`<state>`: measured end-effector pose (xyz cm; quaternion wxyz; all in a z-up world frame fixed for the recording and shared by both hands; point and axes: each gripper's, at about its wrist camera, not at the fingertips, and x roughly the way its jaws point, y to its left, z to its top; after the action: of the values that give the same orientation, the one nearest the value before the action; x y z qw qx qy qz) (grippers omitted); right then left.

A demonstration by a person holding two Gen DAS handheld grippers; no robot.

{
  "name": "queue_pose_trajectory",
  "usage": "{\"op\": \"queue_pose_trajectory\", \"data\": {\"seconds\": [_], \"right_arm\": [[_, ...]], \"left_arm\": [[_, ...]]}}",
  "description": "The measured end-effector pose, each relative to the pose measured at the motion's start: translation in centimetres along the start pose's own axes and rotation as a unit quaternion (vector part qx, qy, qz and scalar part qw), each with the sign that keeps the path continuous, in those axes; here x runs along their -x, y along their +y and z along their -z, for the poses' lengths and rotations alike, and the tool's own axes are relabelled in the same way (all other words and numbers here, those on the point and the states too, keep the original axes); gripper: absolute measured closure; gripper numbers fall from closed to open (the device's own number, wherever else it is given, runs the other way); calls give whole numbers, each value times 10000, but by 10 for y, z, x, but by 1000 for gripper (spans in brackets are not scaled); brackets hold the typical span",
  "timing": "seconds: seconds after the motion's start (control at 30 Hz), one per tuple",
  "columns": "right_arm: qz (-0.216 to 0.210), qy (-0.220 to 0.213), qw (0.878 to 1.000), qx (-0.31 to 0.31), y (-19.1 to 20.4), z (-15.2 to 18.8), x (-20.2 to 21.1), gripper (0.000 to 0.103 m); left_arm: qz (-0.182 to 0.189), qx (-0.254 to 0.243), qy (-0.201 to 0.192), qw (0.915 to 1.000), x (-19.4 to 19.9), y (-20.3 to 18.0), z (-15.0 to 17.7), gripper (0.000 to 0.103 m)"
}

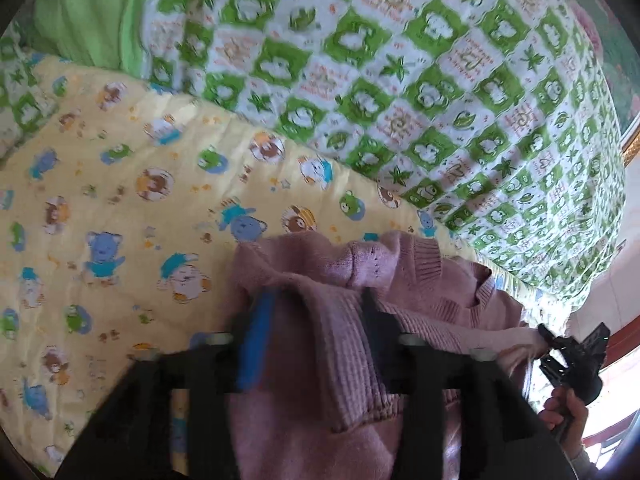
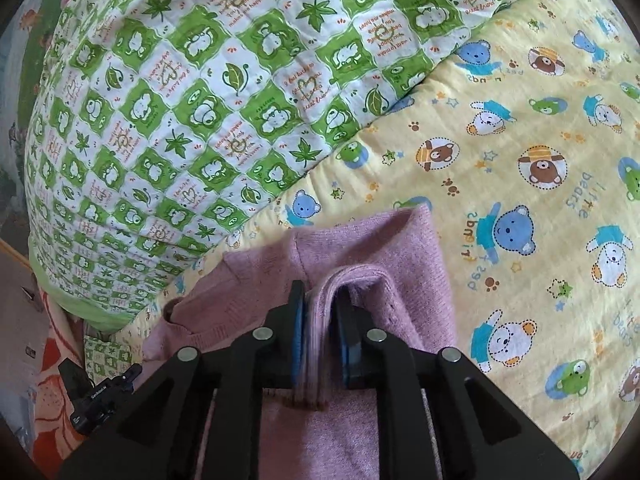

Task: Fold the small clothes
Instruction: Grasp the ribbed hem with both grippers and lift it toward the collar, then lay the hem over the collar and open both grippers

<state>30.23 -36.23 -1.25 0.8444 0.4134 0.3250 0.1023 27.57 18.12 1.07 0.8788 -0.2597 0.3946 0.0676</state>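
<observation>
Surveying from the largest surface down, we record a bed carrying a yellow bear-print quilt (image 2: pixel 520 140), with a bulky green-and-white checked quilt (image 2: pixel 180 100) piled along its far side. On the yellow quilt, at the near edge, lies the task's thing, a pink knitted sweater (image 1: pixel 440 300), partly gathered into folds. The left tool (image 1: pixel 316 320) stands wide apart over a ribbed sleeve or fold; in the left wrist view its fingers flank the knit without pressing it, so we judge it has let go. The right tool (image 2: pixel 322 320) is narrowly parted, with a thick folded bundle of the sweater standing between its blue pads (image 2: pixel 298 332); one pad lies against the knit and a gap shows at the other, so we judge the grip released or nearly so. We take this placing to mean a fold has been laid down and both tools are freeing the cloth. The yellow quilt offers open room to the outer side of each tool, while the checked quilt bounds the far side, near the sweater's upper edge.
</observation>
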Motion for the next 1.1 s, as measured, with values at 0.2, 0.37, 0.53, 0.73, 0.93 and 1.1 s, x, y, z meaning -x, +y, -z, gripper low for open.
{"op": "queue_pose_trajectory", "data": {"seconds": [0.2, 0.37, 0.53, 0.73, 0.93, 1.1], "right_arm": [[-83, -621, 9980, 68, 9, -2, 48, 42], [-514, -184, 9928, 1062, 47, 40, 58, 54], [-896, 1048, 9601, 2434, 94, 114, 14, 60], [-646, 1794, 9197, 3433, 118, 135, -56, 60], [200, 680, 9578, 2787, 92, 61, -78, 62], [834, -155, 9747, 2066, 63, 14, -77, 62]], "left_arm": [[615, -404, -132, 9972, 51, -16, 28, 31], [1362, -1397, 819, 9774, 40, -67, 88, 32], [1174, -2134, 1543, 9575, -7, -96, 130, 36], [633, -2220, 1310, 9641, -50, -99, 85, 41], [-292, -1858, 620, 9802, -79, -82, 13, 59], [-546, -1331, 531, 9882, -98, -62, -12, 65]]}}
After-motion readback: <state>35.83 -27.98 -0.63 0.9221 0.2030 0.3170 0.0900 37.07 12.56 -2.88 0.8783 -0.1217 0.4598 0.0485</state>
